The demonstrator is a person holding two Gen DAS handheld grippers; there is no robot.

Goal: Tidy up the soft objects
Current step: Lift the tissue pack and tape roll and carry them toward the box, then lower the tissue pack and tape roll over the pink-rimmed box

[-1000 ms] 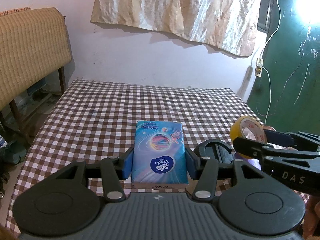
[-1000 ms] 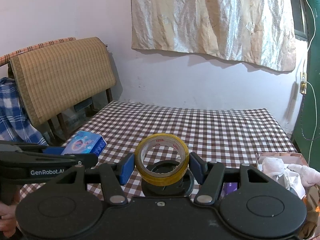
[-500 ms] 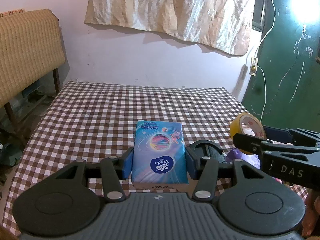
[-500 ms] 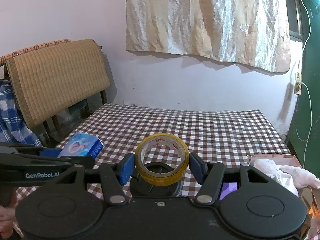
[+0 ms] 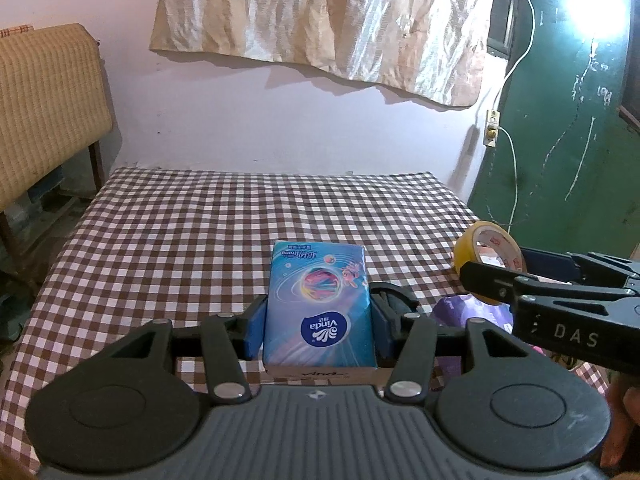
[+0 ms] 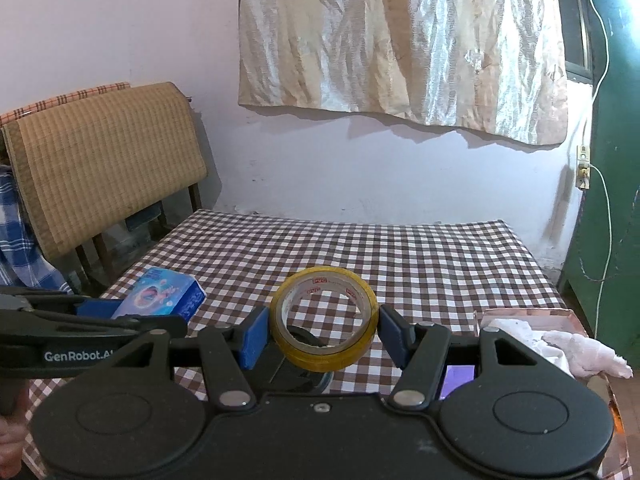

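Note:
My left gripper [image 5: 318, 322] is shut on a blue pack of tissues [image 5: 318, 296], held above the checkered table [image 5: 200, 232]; both blue pads press its sides. The same tissue pack [image 6: 160, 294] shows at the left of the right wrist view. My right gripper [image 6: 324, 332] is shut on a yellow roll of tape [image 6: 324, 316], held upright between its blue pads. In the left wrist view that tape roll [image 5: 486, 254] sits at the right, in the black fingers.
A pink box [image 6: 532, 316] at the table's right edge holds white soft cloths [image 6: 576, 354]. A black round object [image 6: 298, 368] and a purple thing [image 5: 468, 310] lie under the grippers. A woven-back chair [image 6: 100, 168] stands left; a green door [image 5: 560, 140] stands right.
Both grippers keep their grip and hardly move. The views have drifted slightly, showing a little more of the table and wall.

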